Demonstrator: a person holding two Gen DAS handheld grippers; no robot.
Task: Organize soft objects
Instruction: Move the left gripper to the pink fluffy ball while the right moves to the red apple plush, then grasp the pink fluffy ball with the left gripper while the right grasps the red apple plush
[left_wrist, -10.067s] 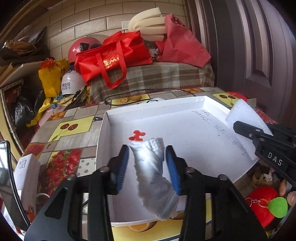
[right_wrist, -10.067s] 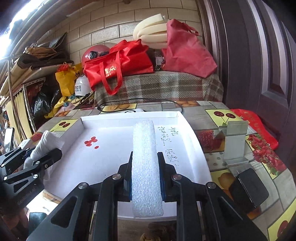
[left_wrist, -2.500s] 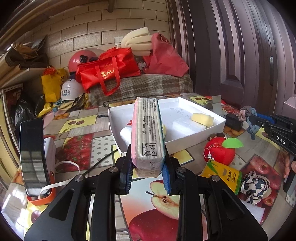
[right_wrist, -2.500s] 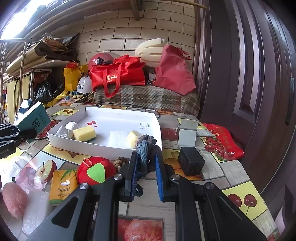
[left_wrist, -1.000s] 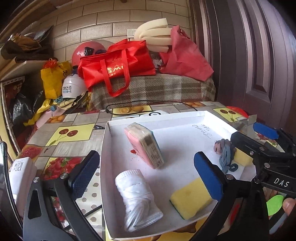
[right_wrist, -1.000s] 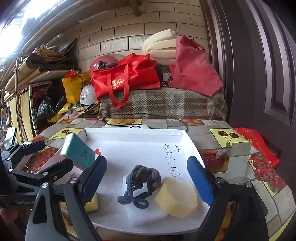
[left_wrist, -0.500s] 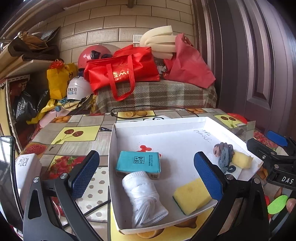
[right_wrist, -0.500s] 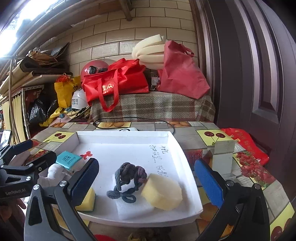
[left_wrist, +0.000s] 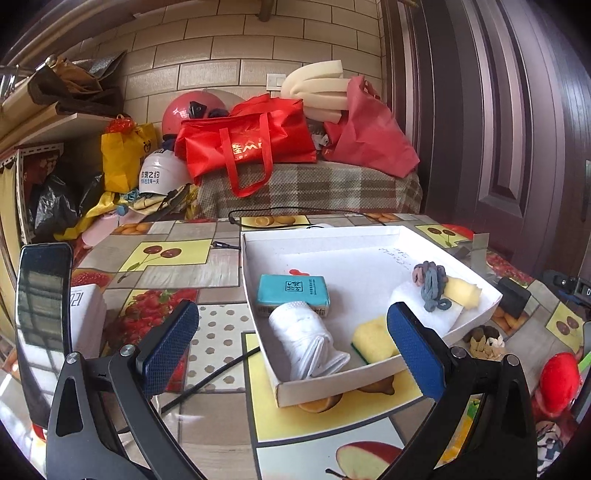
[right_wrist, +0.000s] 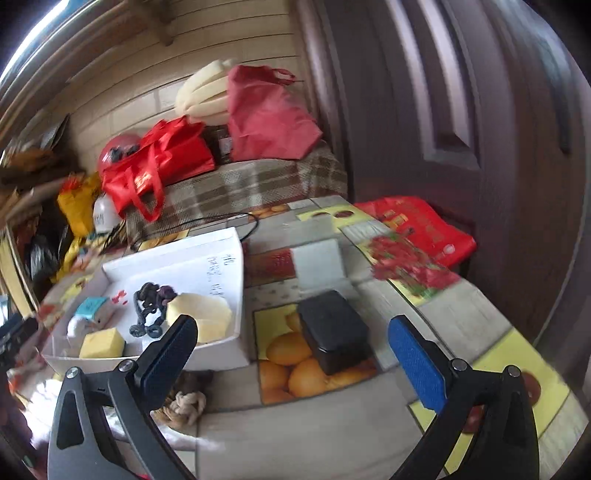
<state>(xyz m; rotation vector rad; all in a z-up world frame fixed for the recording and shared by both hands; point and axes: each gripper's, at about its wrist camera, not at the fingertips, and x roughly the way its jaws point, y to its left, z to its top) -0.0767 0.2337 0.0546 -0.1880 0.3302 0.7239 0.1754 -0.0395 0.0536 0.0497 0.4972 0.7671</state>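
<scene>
Both drops done; left hand-held gripper (left_wrist: 291, 349) and right hand-held gripper (right_wrist: 291, 349) both gape wide, nothing between the pads; both have backed off from the white tray (left_wrist: 321, 233), which now sits further away in the left view than half a second ago.

Tray contents now: teal tissue pack (left_wrist: 293, 291) lying flat against the white cloth roll (left_wrist: 308, 341); yellow sponge (left_wrist: 371, 339) near the front wall; knotted rope toy (left_wrist: 430, 282) resting on white foam sheet (left_wrist: 406, 295) beside the pale foam block (left_wrist: 461, 292).

A second ago the tissue pack was on edge mid-tray; now flat. Right view has swung right and blurred; it now faces the black box (right_wrist: 332, 326) on the bench (right_wrist: 332, 435); braided knot toy (right_wrist: 186, 404) lies just outside the tray's near wall.

Judgement: loose items remain (braided knot, red plush apple (left_wrist: 559, 380)); next pick probably one of those.
</scene>
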